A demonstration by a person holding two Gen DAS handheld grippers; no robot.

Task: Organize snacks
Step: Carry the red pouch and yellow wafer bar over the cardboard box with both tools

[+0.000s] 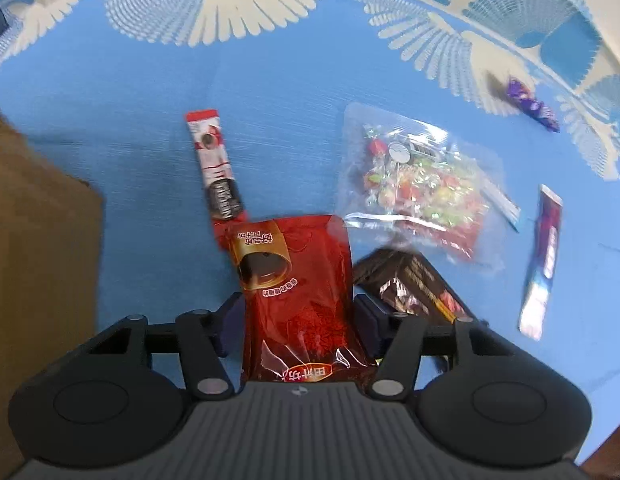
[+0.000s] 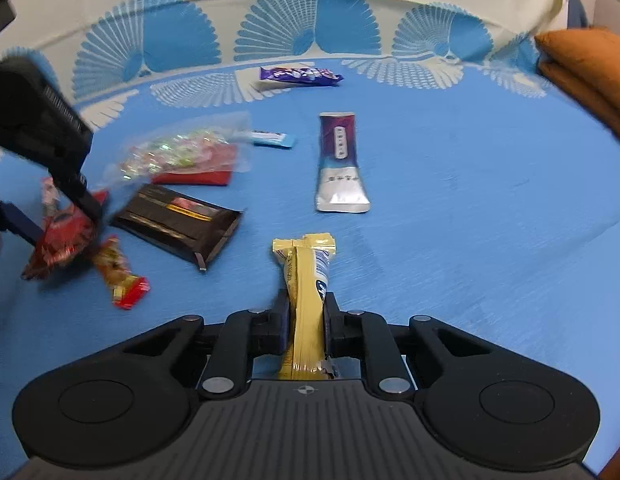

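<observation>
My left gripper [image 1: 297,312] is shut on a red snack pouch [image 1: 293,280] and holds it above the blue cloth [image 1: 109,128]; the pouch also shows in the right wrist view [image 2: 61,240], with the left gripper [image 2: 49,216] over it. My right gripper [image 2: 305,312] is shut on a yellow stick packet [image 2: 307,292]. On the cloth lie a red-and-black stick packet [image 1: 215,168], a clear candy bag [image 1: 422,184], a black packet [image 1: 414,288], a purple-and-silver sachet [image 2: 340,164] and a purple candy bar [image 2: 299,75].
A brown cardboard box [image 1: 33,264] stands at the left in the left wrist view. An orange cushion [image 2: 590,68] lies at the far right. A small blue packet [image 2: 271,138] and a red-and-gold packet [image 2: 119,272] also lie on the cloth.
</observation>
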